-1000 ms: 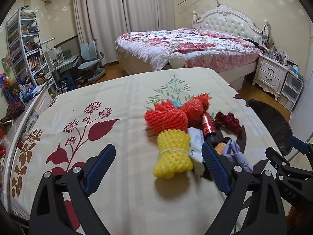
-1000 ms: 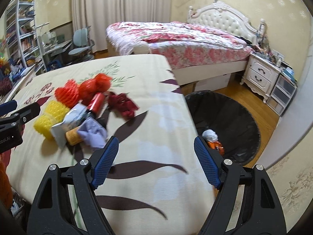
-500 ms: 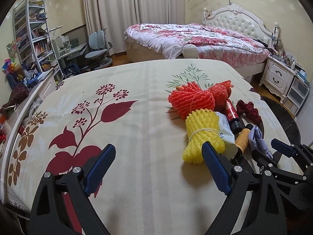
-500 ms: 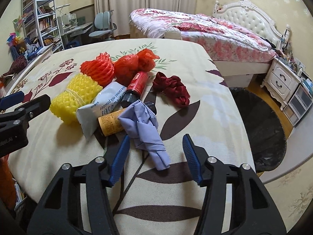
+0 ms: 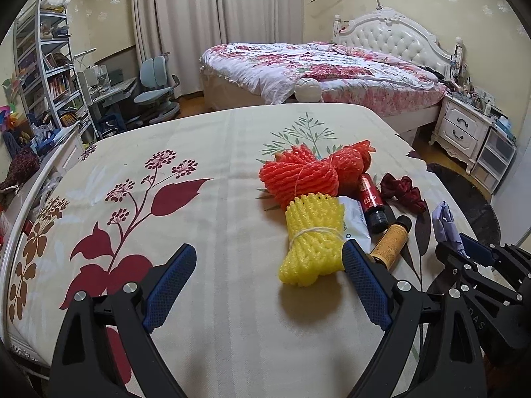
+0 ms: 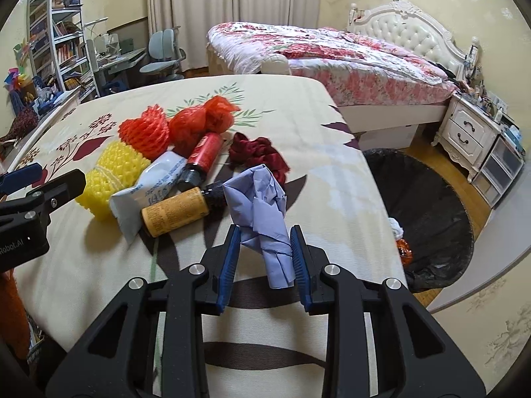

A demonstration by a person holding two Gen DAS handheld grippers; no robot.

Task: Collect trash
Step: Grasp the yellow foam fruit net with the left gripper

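Your right hand-held gripper (image 6: 264, 258) has just been closing and now pinches the crumpled pale-blue paper wad (image 6: 262, 212) — long axis running away from you — with the black-lined trash bin (image 6: 431, 205) just right of it, beyond the bed's edge.

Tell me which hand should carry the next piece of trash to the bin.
Right. Its jaws have just been closing around the crumpled blue paper, and the black bin sits on its side. The left gripper is open, holding nothing.
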